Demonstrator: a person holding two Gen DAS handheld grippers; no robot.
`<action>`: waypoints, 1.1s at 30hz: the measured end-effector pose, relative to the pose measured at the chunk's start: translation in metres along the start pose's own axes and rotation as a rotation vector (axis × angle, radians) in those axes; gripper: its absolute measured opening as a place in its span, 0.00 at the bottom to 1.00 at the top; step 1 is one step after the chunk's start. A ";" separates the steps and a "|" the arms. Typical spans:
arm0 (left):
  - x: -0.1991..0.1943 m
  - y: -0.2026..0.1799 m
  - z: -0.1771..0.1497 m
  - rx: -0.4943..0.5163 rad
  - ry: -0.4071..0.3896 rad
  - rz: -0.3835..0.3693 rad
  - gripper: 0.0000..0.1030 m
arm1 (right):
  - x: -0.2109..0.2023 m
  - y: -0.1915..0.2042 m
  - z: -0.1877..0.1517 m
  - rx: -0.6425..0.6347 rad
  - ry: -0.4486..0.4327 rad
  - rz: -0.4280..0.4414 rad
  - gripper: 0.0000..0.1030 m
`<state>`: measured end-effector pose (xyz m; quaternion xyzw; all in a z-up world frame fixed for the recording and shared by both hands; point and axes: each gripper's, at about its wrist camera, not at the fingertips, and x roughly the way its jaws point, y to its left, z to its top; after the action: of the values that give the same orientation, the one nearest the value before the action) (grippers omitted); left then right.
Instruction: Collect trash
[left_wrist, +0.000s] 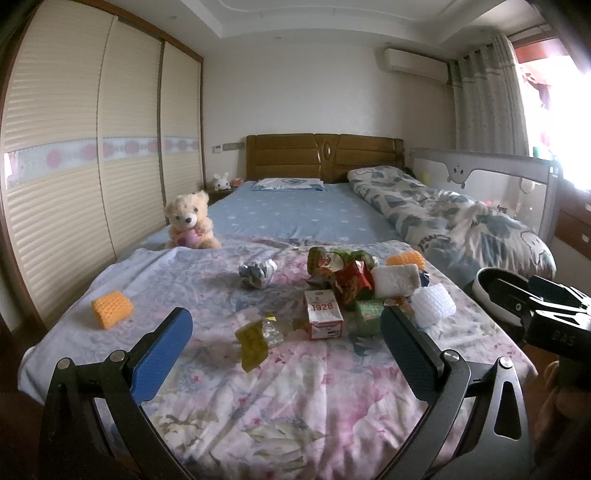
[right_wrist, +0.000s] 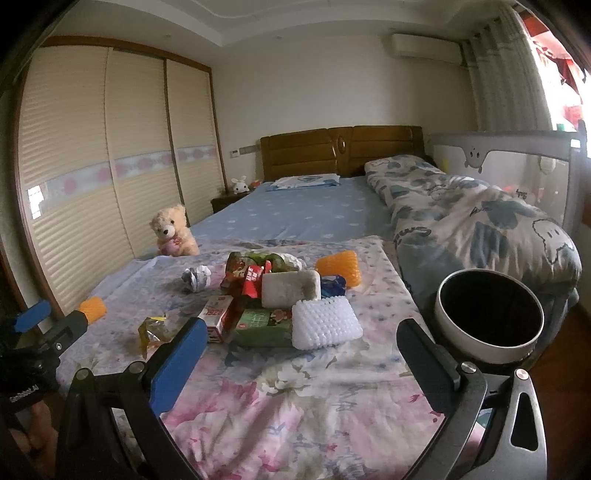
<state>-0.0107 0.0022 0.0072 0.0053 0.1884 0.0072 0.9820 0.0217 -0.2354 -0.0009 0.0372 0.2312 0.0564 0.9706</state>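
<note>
Trash lies on a floral sheet (left_wrist: 280, 398) at the foot of the bed: a yellow wrapper (left_wrist: 253, 341), a white and red carton (left_wrist: 324, 319), a green carton (right_wrist: 260, 326), a red snack bag (left_wrist: 352, 280), crumpled foil (left_wrist: 256, 273), a white foam net (right_wrist: 325, 323), a white sponge block (right_wrist: 290, 288) and orange foam nets (left_wrist: 112, 308) (right_wrist: 340, 271). My left gripper (left_wrist: 286, 323) hovers open before the yellow wrapper. My right gripper (right_wrist: 301, 334) is open, near the white foam net. A white bin with a dark inside (right_wrist: 487, 317) stands at the bed's right edge.
A teddy bear (left_wrist: 190, 221) sits at the left on the blue sheet. A rolled quilt (left_wrist: 443, 218) runs along the right side by a bed rail (left_wrist: 498, 166). Wardrobe doors (left_wrist: 74, 166) line the left wall. The other gripper (left_wrist: 546, 314) shows at the right of the left wrist view.
</note>
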 end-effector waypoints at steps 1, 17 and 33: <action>0.000 0.000 0.000 0.001 -0.001 0.001 1.00 | -0.001 0.000 0.000 0.000 0.000 0.002 1.00; 0.000 0.000 -0.002 -0.001 -0.001 0.002 1.00 | 0.000 0.000 -0.001 0.013 0.008 0.019 1.00; 0.005 0.000 -0.010 -0.002 0.018 -0.008 1.00 | 0.002 0.000 -0.003 0.016 0.015 0.026 1.00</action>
<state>-0.0098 0.0019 -0.0043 0.0033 0.1972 0.0034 0.9804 0.0223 -0.2348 -0.0045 0.0475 0.2383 0.0674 0.9677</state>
